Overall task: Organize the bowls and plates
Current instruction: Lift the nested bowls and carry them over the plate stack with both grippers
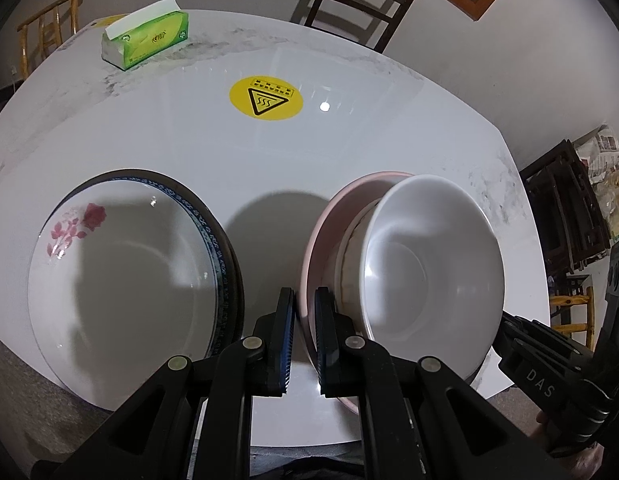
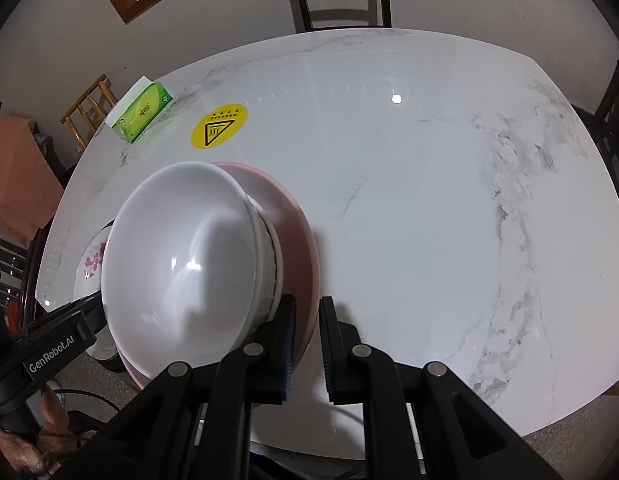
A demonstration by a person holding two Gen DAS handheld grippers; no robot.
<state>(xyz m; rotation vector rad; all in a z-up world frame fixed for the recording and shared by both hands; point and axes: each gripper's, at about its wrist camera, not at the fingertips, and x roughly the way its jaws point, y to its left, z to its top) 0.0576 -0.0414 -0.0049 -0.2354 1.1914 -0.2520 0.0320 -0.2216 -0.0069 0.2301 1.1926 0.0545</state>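
The pink plate carries a stack of bowls, topped by a white bowl, and in the left wrist view it sits at the near right of the marble bench. The left gripper has its jaws closed on the left rim of this pink plate, the edge passing between the blue pads. To the left stands a separate stack: a flowered plate resting on a blue-patterned plate, with a dark plate rim showing beneath. Farther back lie a yellow warning sticker and a green tissue box. The right gripper's black body shows at the right edge, beside the bowls.

In the right wrist view, the right gripper has its jaws clamped on the opposite rim of the pink plate, the rim running between the two pads. The white bowl nests in a ribbed bowl on that plate. Behind it, at the left, part of the flowered plate peeks out. A hand holds the left gripper's body at the lower left. The sticker and tissue box lie at the far left of the bench.
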